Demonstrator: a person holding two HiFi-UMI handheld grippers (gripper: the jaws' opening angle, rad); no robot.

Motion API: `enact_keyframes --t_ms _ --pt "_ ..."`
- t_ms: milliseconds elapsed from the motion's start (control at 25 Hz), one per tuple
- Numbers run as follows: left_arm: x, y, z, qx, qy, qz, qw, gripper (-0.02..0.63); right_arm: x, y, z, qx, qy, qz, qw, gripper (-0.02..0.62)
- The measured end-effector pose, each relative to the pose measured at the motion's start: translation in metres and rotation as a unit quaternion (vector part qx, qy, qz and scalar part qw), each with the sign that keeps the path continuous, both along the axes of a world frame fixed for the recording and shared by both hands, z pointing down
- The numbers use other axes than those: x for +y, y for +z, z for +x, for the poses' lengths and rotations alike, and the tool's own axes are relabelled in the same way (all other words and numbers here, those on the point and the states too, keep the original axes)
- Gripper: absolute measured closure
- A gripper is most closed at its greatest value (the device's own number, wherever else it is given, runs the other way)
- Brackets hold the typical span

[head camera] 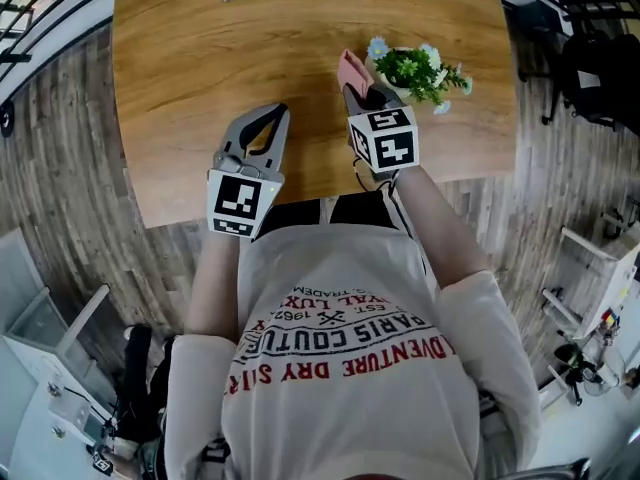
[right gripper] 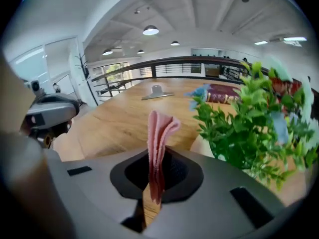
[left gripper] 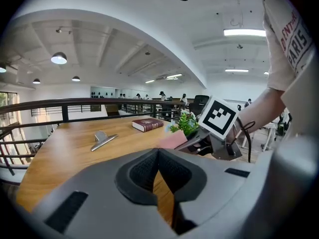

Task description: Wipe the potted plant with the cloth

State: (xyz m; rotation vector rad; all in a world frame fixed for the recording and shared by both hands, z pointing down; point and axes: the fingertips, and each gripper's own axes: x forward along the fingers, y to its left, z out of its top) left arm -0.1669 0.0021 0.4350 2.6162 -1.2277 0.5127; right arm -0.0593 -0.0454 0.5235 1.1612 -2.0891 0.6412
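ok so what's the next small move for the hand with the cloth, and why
Probably ease the right gripper a little to its right, until the pink cloth meets the potted plant. Its jaws are shut on the cloth, which stands up close beside the plant, apparently not touching it.

Brightness: bright, even indoor light in all three views.
Source: round ceiling lamps [right gripper: 150, 30], strip lights [left gripper: 244, 32], and daylight through a far window [right gripper: 113, 68].
Glare: a mild sheen on the bench [head camera: 200, 68].
Shadows: soft and faint.
Distortion: strong fisheye bend, with dark corners in both gripper views.
Blur: the potted plant [right gripper: 249, 128] is smeared in the right gripper view.
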Motion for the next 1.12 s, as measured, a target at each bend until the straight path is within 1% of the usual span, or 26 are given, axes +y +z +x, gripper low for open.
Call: enact_keyframes --t_ms 120,240,360,480,560,680,720,760,800,960,1120 --pt "0.003 0.007 0.002 -0.007 0.009 -0.006 0.9999 0.591 -0.006 0.011 0.008 -0.026 0.069 -0.015 0.997 0.56" --pt "0.007 0.014 0.002 -0.007 0.013 -0.014 0.9998 0.591 -0.012 0.017 0.012 -0.051 0.117 -0.026 0.991 0.56" --pt "0.011 0.019 0.001 -0.01 0.013 -0.023 0.9996 0.591 -0.014 0.021 0.018 -0.086 0.168 -0.045 0.981 0.56" --pt "0.013 0.023 0.001 -0.018 0.02 -0.025 0.9993 0.591 -0.014 0.024 0.02 -0.113 0.206 -0.06 0.97 0.56" --pt "0.012 0.024 0.002 -0.02 0.025 -0.026 0.9992 0.591 -0.013 0.025 0.023 -0.138 0.236 -0.075 0.959 0.558" --pt "0.011 0.025 0.005 -0.019 0.028 -0.028 0.999 0.591 -0.01 0.028 0.031 -0.18 0.284 -0.103 0.936 0.559" --pt "0.011 0.026 0.006 -0.019 0.029 -0.028 0.999 0.591 -0.009 0.029 0.033 -0.191 0.295 -0.11 0.93 0.558" --pt "0.011 0.026 0.006 -0.02 0.03 -0.028 0.999 0.591 -0.008 0.031 0.035 -0.197 0.301 -0.115 0.926 0.558" --pt "0.011 0.027 0.007 -0.02 0.032 -0.027 0.9989 0.591 -0.006 0.032 0.036 -0.195 0.303 -0.117 0.925 0.558" --pt "0.011 0.029 0.011 -0.02 0.037 -0.028 0.9987 0.591 0.0 0.036 0.047 -0.171 0.303 -0.113 0.931 0.558" --pt "0.012 0.03 0.015 -0.019 0.042 -0.028 0.9986 0.591 0.008 0.041 0.057 -0.157 0.31 -0.119 0.93 0.56"
